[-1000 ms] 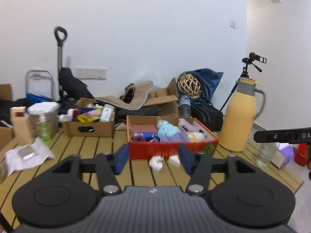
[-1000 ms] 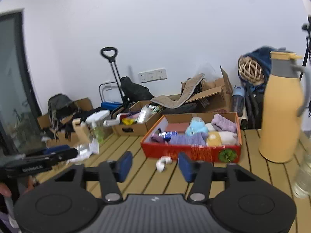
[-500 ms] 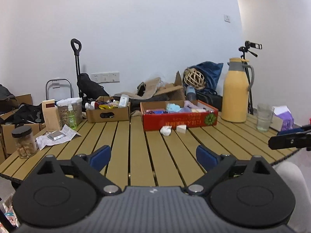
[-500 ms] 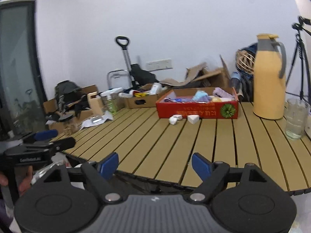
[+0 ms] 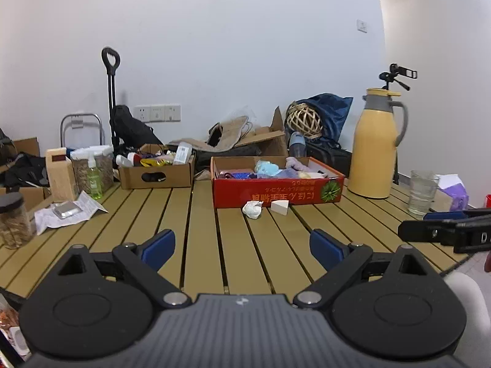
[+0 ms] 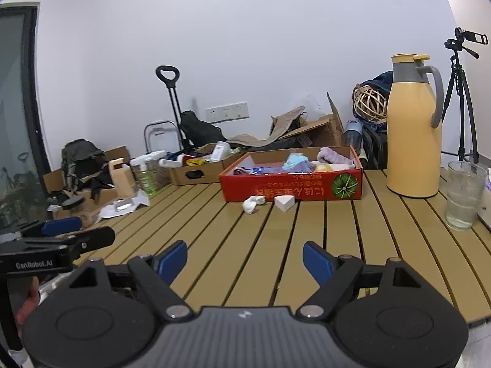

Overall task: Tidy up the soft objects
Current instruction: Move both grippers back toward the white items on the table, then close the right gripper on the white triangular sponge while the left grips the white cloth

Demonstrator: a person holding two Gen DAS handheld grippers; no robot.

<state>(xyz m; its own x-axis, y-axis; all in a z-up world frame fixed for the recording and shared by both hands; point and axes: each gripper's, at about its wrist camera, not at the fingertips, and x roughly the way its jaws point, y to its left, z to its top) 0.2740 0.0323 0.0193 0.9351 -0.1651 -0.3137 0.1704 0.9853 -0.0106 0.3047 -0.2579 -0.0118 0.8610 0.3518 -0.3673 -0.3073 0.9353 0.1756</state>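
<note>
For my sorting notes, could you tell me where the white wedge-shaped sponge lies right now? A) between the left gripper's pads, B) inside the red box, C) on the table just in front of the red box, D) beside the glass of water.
C: the white wedge-shaped sponge lies on the table slats just in front of the red box, next to a crumpled white piece.

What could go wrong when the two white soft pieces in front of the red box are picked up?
1. The crumpled white piece and the white wedge sponge lie close together, so one grasp may push the other away.
2. Both rest against the red box; a reach might shove it.
3. The glass of water stands near the table edge and could be knocked.
</note>
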